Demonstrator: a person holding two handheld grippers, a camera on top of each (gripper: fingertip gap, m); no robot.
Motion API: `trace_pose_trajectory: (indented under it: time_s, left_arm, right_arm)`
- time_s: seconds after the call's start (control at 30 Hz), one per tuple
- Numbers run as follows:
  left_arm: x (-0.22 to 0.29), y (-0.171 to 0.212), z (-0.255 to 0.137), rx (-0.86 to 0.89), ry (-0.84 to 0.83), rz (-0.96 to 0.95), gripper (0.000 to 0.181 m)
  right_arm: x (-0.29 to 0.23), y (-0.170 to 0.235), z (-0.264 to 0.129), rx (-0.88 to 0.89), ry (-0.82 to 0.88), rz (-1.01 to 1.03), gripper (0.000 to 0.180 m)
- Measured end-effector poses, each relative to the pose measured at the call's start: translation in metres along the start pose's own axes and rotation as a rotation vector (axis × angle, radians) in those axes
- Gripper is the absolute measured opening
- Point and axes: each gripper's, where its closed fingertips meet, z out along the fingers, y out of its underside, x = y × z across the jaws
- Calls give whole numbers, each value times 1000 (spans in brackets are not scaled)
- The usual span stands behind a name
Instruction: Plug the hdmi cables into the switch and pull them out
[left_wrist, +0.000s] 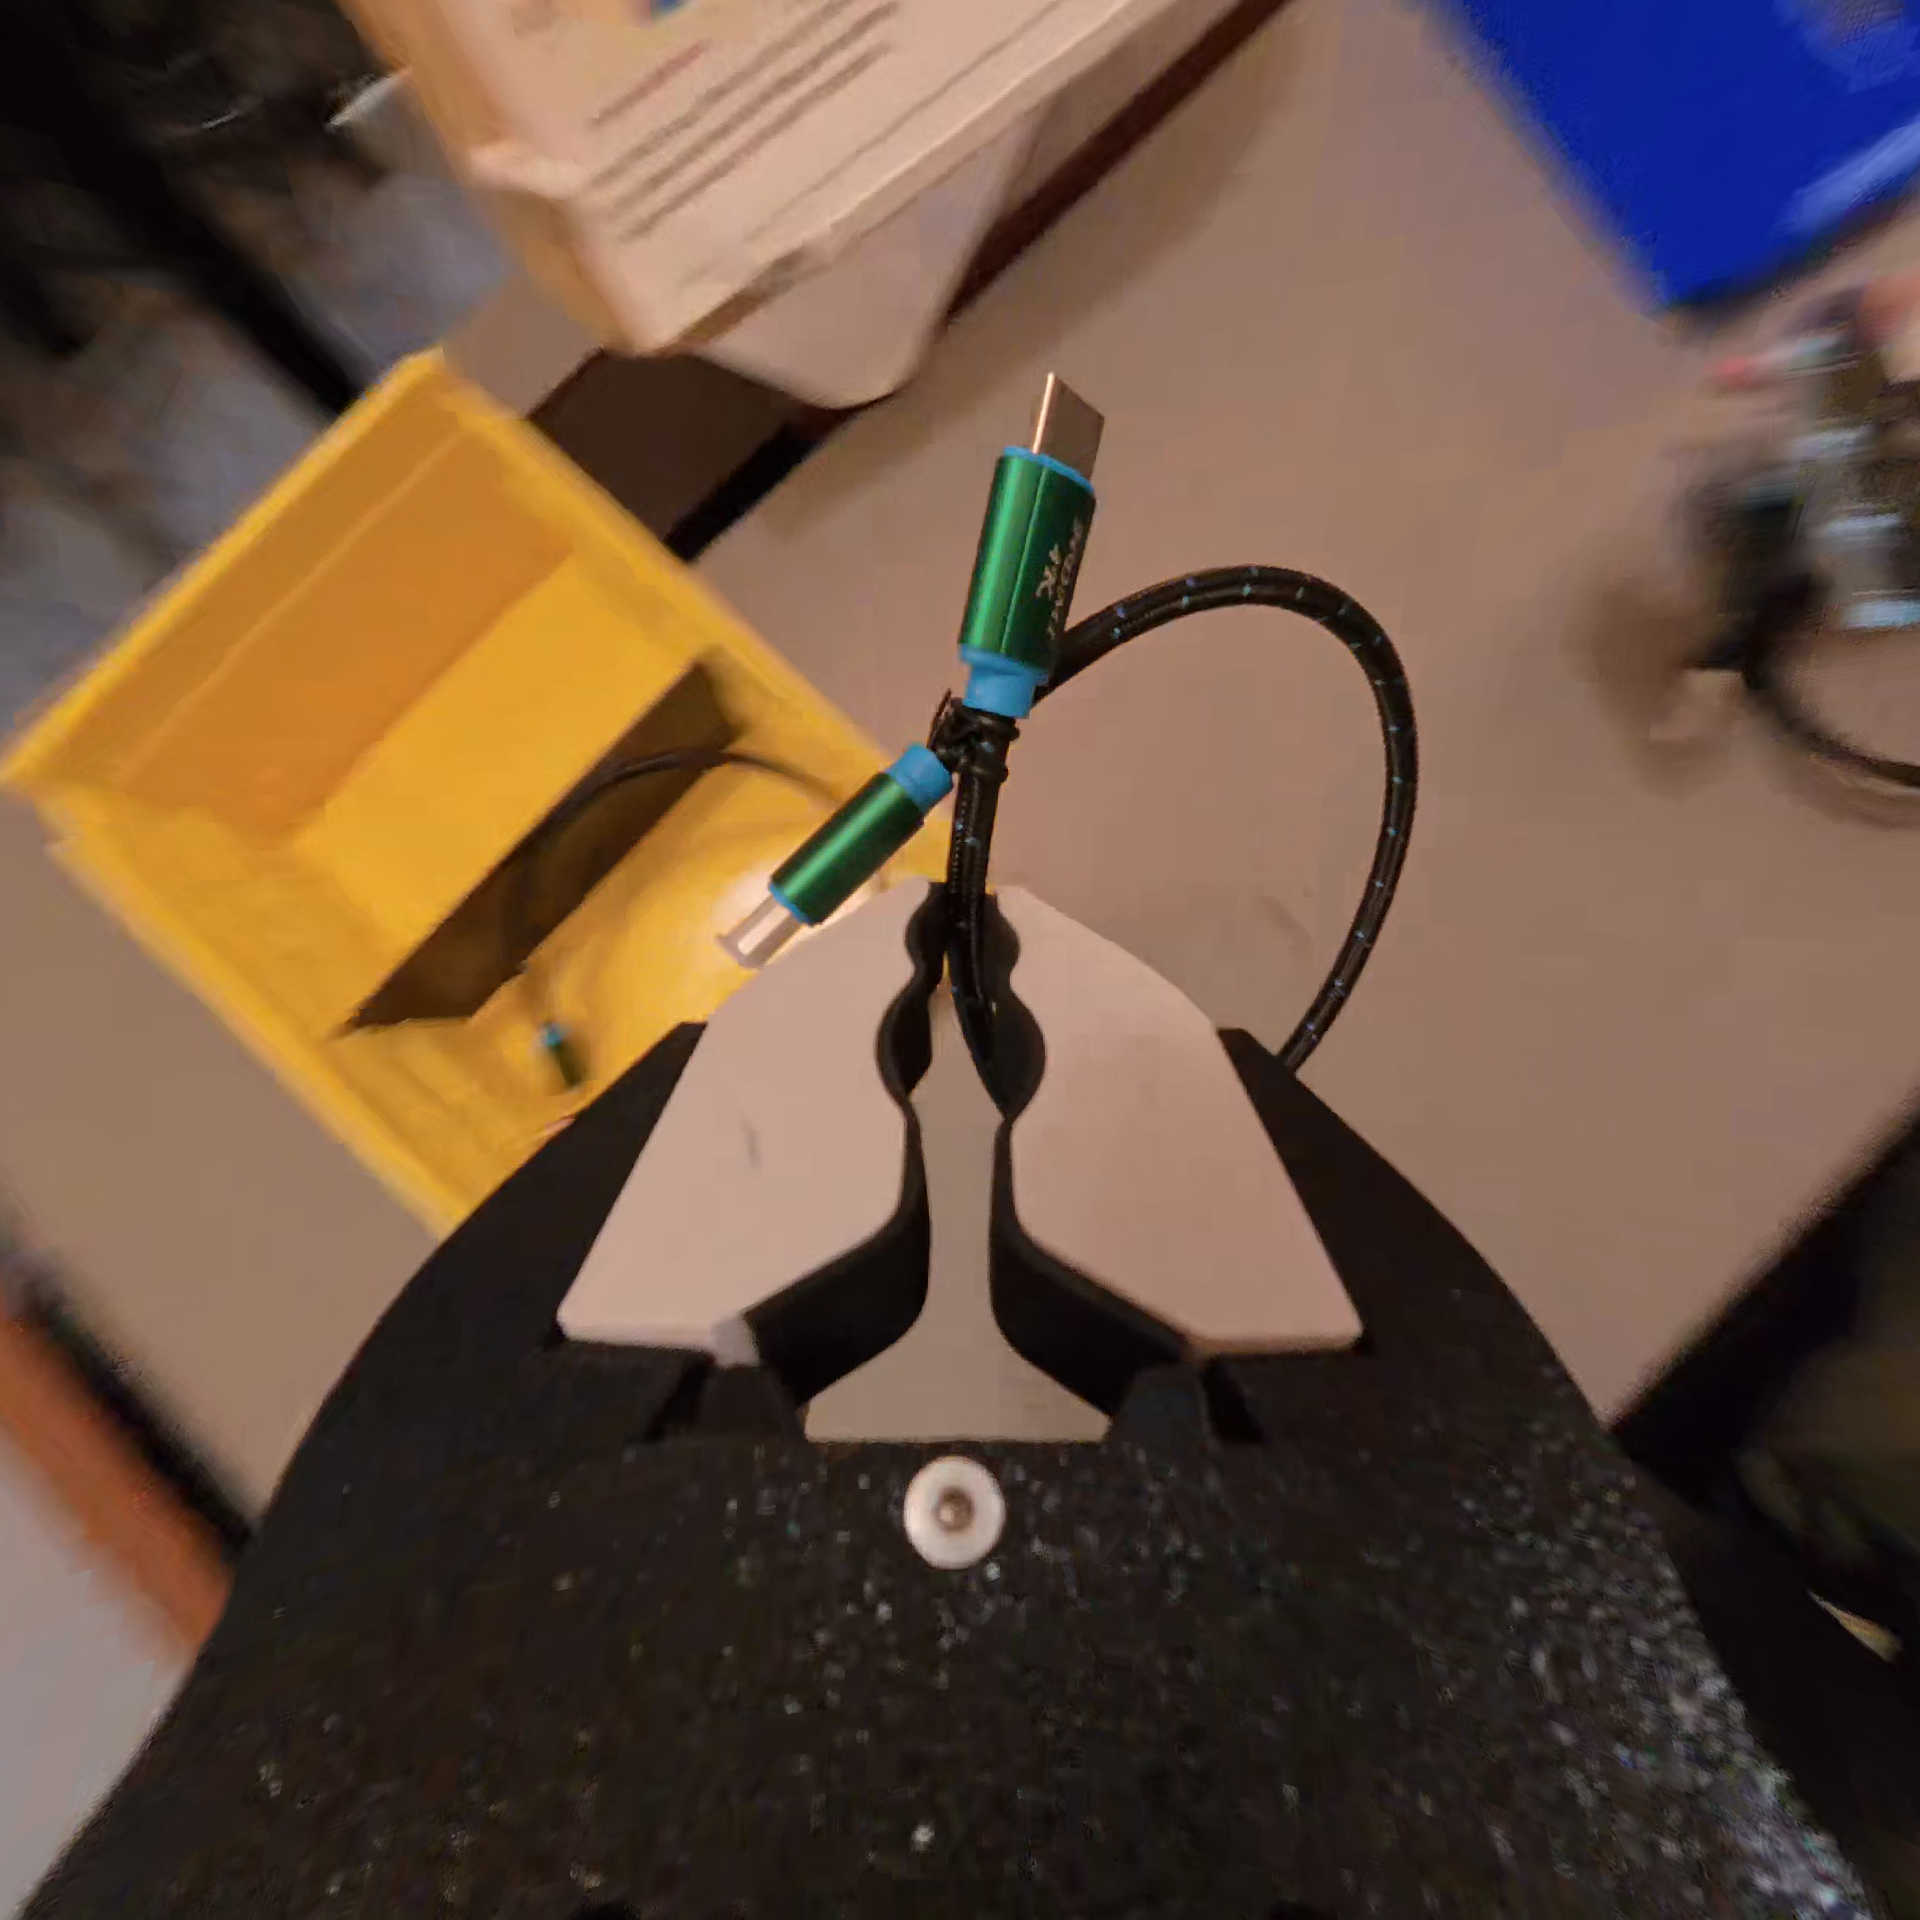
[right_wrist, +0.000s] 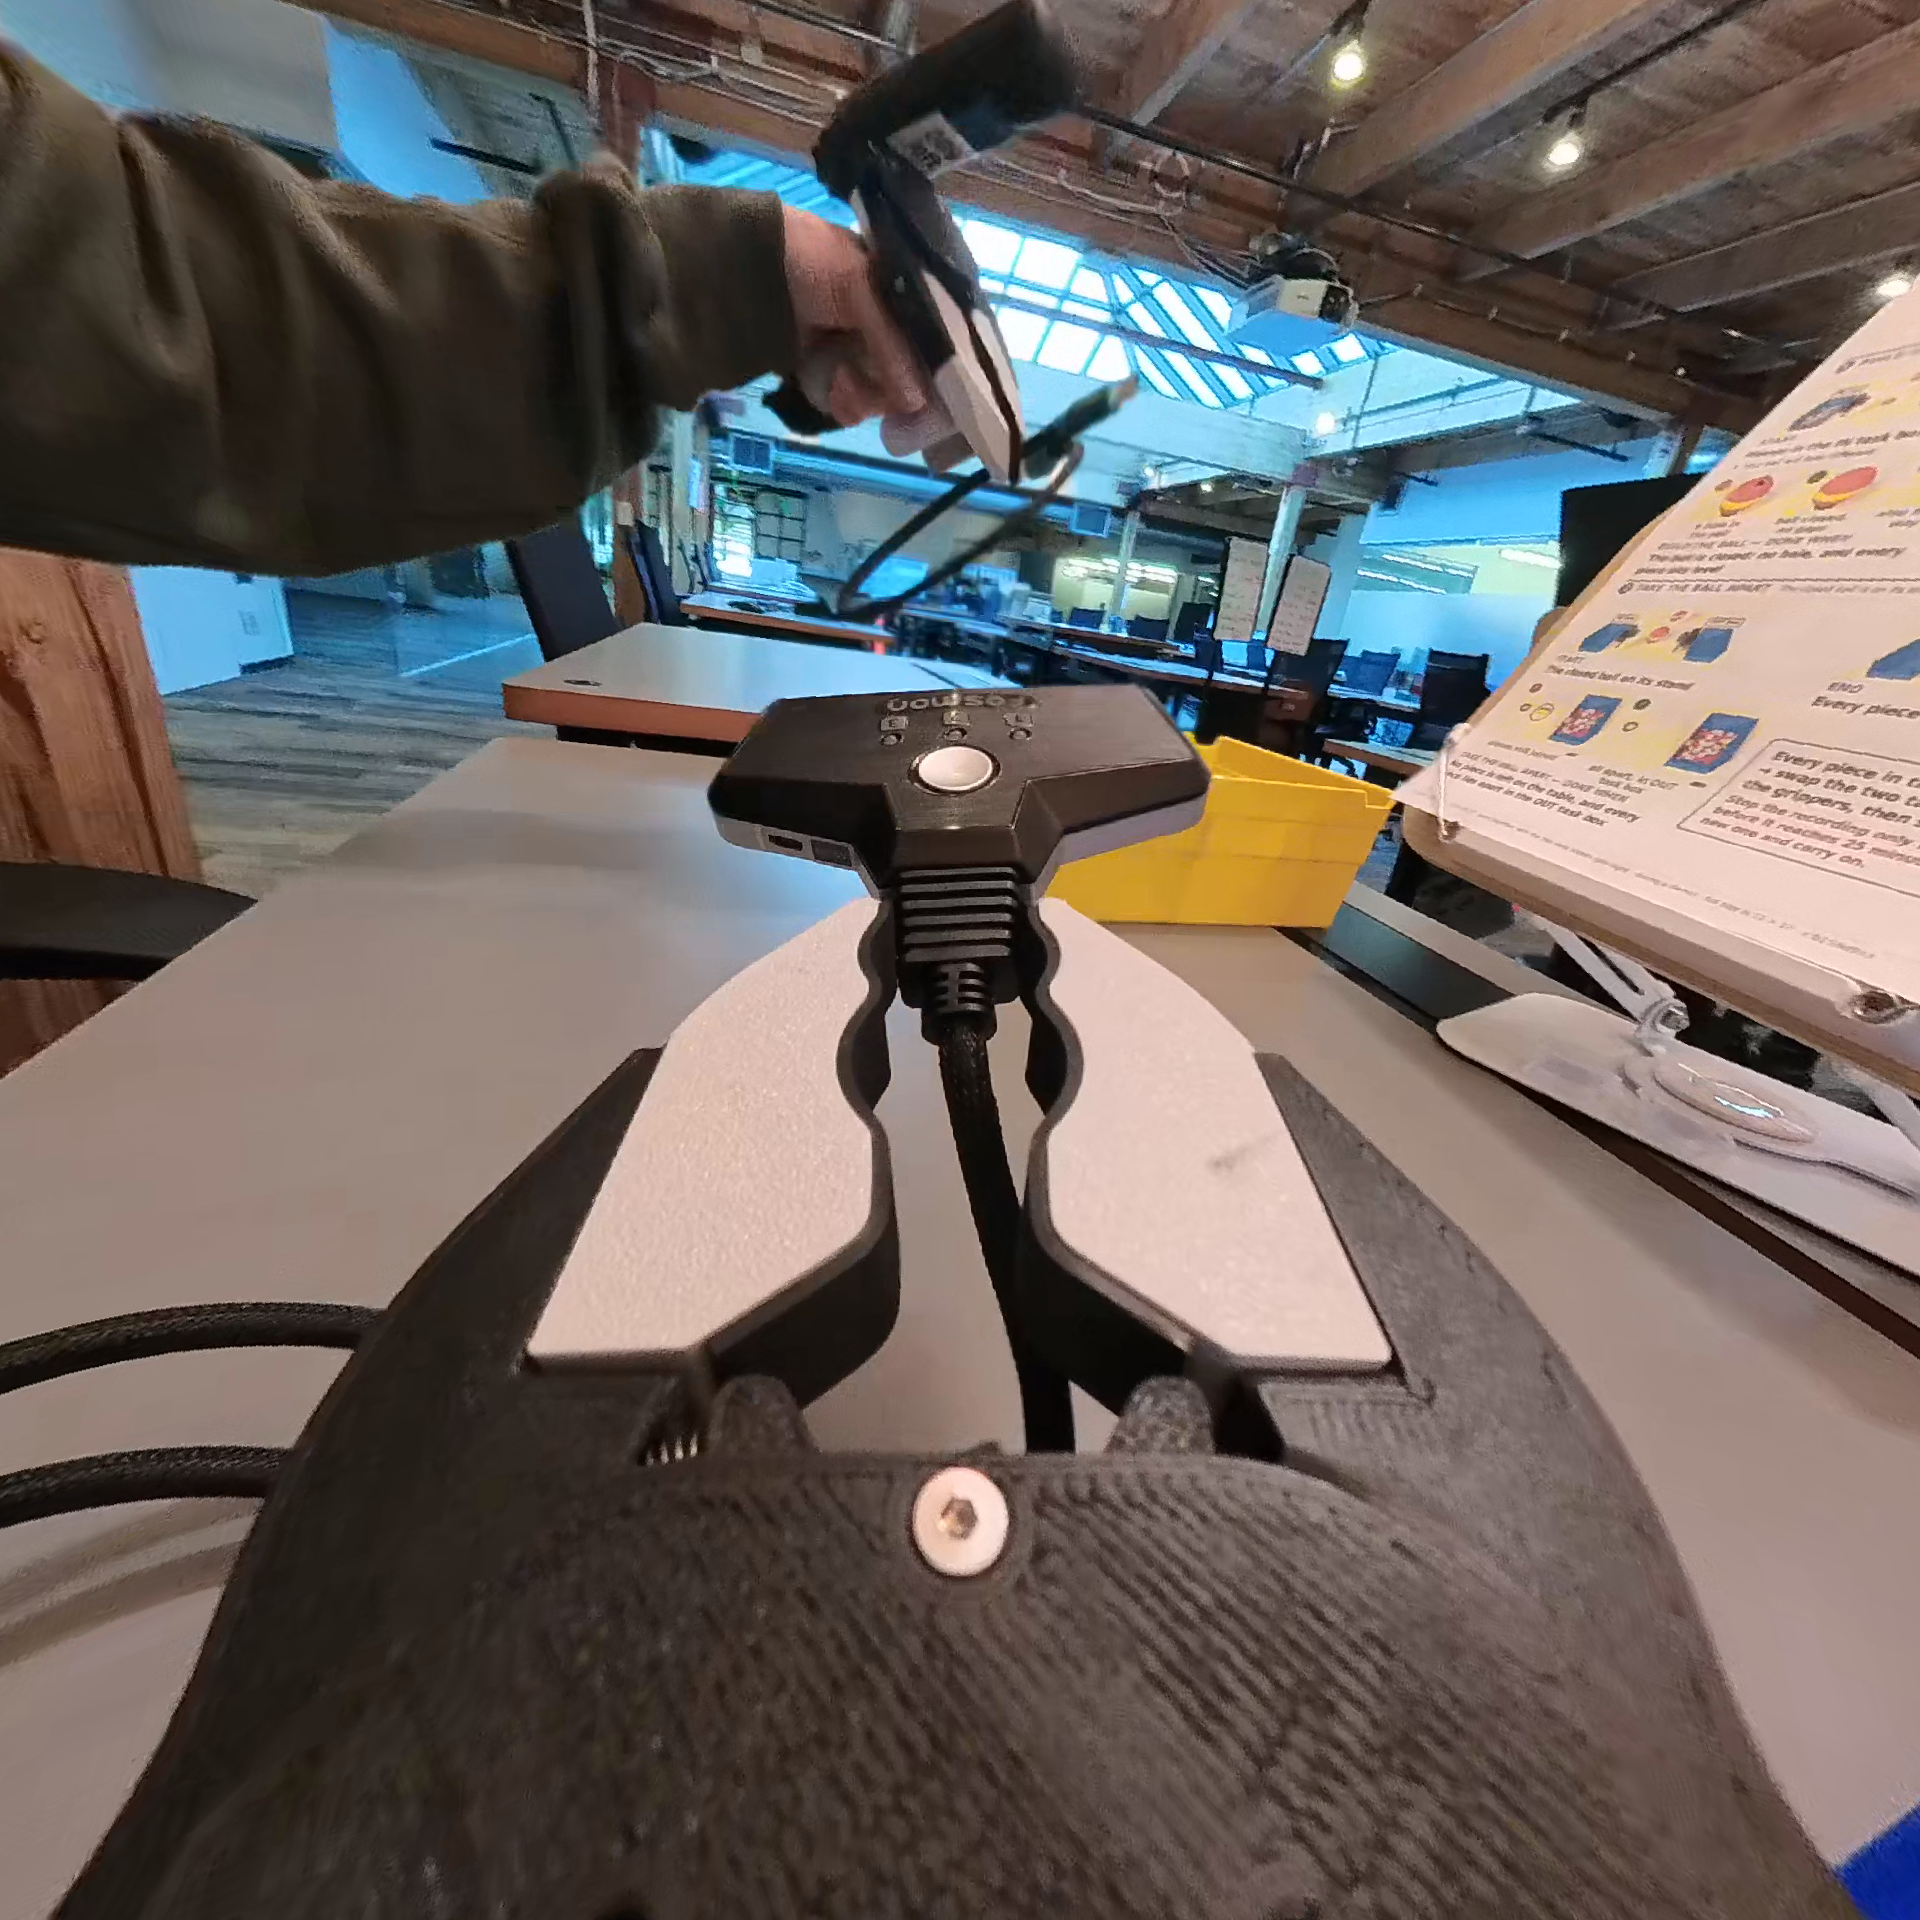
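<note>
Above blurred table (left_wrist: 1195, 779), left fingers (left_wrist: 961, 914) pinch cable (left_wrist: 1382, 790); right fingers (right_wrist: 956, 935) clamp switch (right_wrist: 961, 790).

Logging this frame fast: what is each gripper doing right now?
Left gripper: shut on the short braided cable with green plugs, held in the air.
Right gripper: shut on the black switch at its cable collar.

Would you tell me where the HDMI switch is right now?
In the right wrist view, the black HDMI switch is centre frame, held by its cable collar in the right gripper, above the grey table, left of the yellow bin.
</note>
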Motion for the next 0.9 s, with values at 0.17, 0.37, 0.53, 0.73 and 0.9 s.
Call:
trace_pose_trajectory:
  time_s: [0.17,0.37,0.53,0.73,0.9]
  left_arm:
    - [107,25,22,26,484,26,6]
    - [182,72,97,67,619,126,6]
    - [178,81,141,95,244,301,6]
    - [132,17,95,301,-615,688,6]
    - [179,30,107,314,-662,906,6]
  right_arm:
    - [-2,-7,-11,43,-14,-1,22]
    - [-5,-15,-24,103,10,7,22]
    - [-5,-20,-33,131,53,6,22]
    - [0,-20,-34,139,61,41,22]
    - [-5,-23,-36,161,10,42,22]
